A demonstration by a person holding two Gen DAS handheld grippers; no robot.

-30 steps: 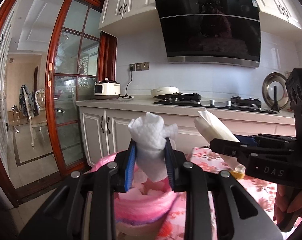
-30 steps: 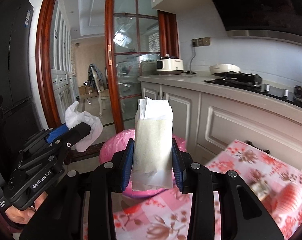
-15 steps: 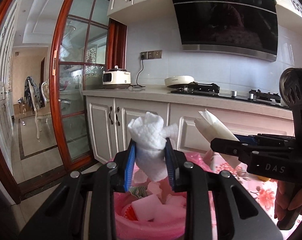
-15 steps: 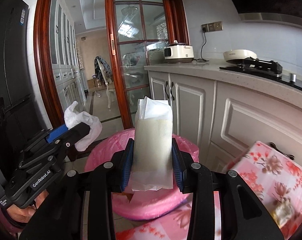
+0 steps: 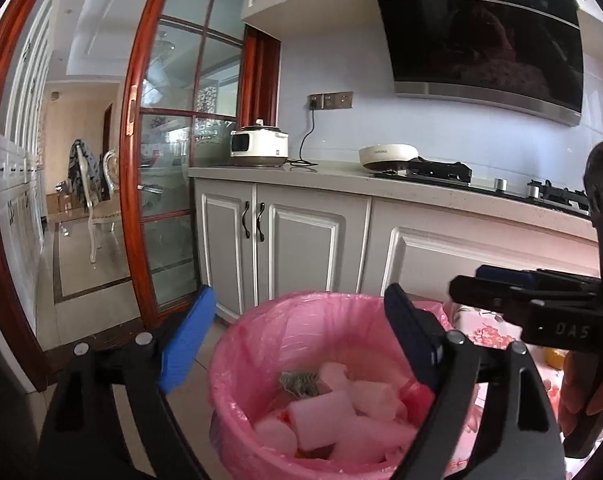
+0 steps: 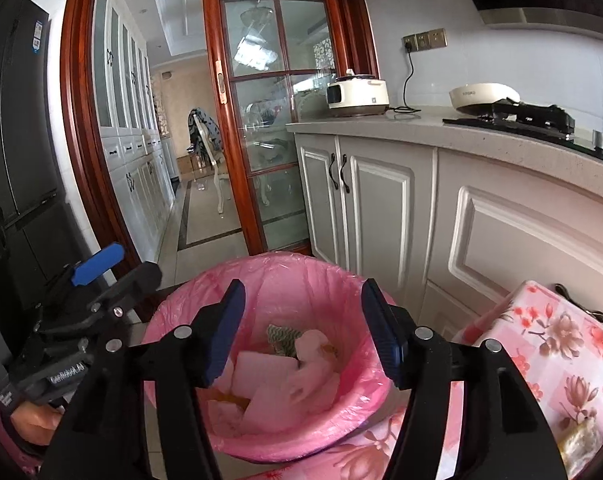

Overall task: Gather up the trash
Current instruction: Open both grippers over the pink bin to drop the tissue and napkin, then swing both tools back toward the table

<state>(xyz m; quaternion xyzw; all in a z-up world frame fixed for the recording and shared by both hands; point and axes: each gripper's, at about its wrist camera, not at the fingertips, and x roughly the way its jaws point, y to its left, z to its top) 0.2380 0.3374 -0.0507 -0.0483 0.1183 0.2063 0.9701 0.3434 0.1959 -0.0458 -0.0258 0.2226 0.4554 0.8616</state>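
Glossy pink plastic bin liner [image 5: 261, 344]; crumpled paper [image 5: 325, 420].

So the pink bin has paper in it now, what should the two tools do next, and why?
Probably lift both away and go back to the flowery tablecloth for more trash. The left tool and the right tool are opening with nothing between them, above the pink bin, and something yellowish lies on that cloth.

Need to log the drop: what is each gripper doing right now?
Left gripper: jaws opening, nothing between them, above the pink-lined bin.
Right gripper: jaws opening, empty, over the same bin.
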